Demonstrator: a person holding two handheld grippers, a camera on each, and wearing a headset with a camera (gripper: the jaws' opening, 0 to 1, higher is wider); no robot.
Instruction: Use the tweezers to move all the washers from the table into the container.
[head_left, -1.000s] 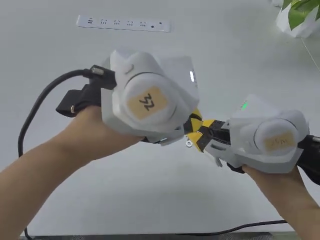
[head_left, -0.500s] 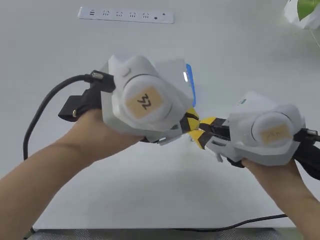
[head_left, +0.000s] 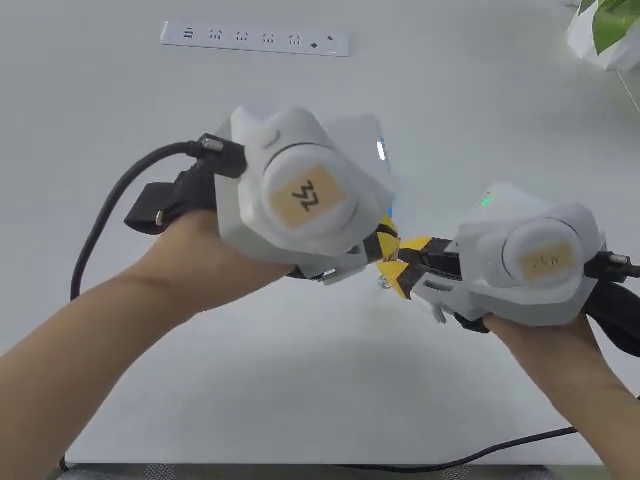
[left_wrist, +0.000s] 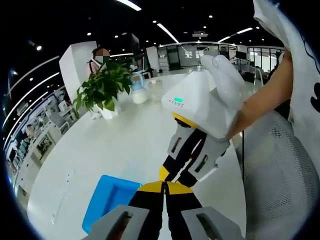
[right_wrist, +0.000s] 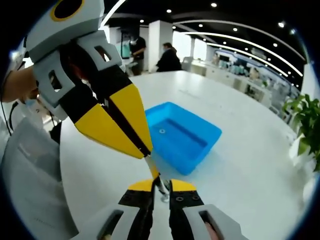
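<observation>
Since half a second ago, my left gripper (head_left: 385, 243) has edged toward the right gripper (head_left: 402, 266) and now hides nearly all of the blue container (right_wrist: 192, 150) in the head view. Left jaws are clamped together on the tweezers (right_wrist: 155, 175), whose tip hangs between the right jaws; these stand close on either side of it, though I cannot tell whether they press it. One washer (head_left: 383, 285) lies on the table (head_left: 330, 380) just beneath the meeting jaw tips, near the container, which holds a second washer (right_wrist: 162, 131).
</observation>
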